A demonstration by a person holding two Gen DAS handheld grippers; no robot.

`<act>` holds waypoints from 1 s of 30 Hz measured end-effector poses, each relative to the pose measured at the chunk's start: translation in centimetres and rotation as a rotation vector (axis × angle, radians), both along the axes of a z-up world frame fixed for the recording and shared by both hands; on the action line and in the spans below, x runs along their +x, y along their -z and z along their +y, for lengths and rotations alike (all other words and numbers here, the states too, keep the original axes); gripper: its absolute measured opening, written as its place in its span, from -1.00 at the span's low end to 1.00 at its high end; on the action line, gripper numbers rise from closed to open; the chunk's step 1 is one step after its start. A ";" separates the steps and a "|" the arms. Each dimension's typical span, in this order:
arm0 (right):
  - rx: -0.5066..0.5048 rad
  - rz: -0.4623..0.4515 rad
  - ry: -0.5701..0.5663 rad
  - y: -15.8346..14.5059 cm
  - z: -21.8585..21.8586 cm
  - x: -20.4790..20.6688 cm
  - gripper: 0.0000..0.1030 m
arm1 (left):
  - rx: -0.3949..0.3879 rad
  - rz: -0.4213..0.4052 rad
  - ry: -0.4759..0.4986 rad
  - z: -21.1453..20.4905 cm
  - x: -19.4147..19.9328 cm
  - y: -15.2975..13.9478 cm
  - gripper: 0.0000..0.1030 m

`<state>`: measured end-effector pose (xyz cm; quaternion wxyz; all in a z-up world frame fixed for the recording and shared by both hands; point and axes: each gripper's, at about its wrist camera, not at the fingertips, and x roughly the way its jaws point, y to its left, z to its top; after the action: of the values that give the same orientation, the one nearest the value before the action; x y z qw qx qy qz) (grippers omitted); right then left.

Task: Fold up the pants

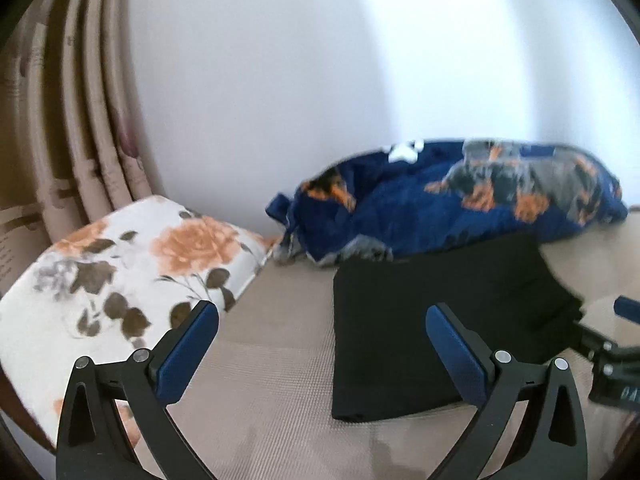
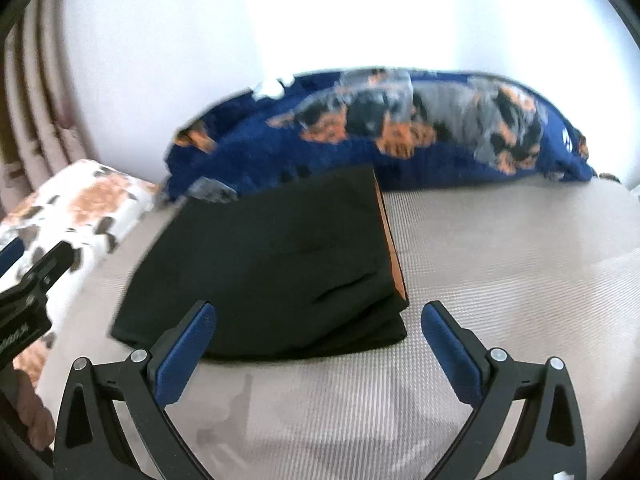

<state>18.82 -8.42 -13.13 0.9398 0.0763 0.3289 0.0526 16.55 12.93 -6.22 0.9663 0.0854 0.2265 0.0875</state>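
The black pants (image 1: 432, 320) lie folded into a compact rectangle on the beige mat (image 1: 272, 360). In the right wrist view the pants (image 2: 280, 264) show an orange inner edge along their right side. My left gripper (image 1: 322, 320) is open and empty, above the mat just left of the pants. My right gripper (image 2: 318, 320) is open and empty, hovering near the pants' front right corner. The right gripper's fingers (image 1: 628, 308) show at the right edge of the left wrist view, and the left gripper's body (image 2: 28, 292) at the left edge of the right wrist view.
A dark blue blanket with orange and grey print (image 1: 460, 200) is bunched behind the pants against the white wall; it also shows in the right wrist view (image 2: 380, 132). A white floral pillow (image 1: 120, 272) lies at the left. Curtains (image 1: 72, 100) hang at the far left.
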 end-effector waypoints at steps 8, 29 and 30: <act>-0.023 -0.131 -0.027 -4.9 -1.0 -6.1 0.98 | -0.058 -0.061 0.083 -2.4 -5.6 -5.2 1.00; -0.046 -0.184 0.005 -7.8 -3.3 -11.9 0.98 | -0.254 -0.055 0.077 -1.8 -10.1 -7.5 1.00; -0.049 -0.181 0.006 -7.8 -3.3 -11.9 0.98 | -0.249 -0.053 0.074 -1.8 -10.0 -7.2 1.00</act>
<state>6.88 -11.69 -5.33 0.9674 0.0492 0.2436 0.0484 6.50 11.18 0.95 0.9776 -0.0293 0.2068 0.0253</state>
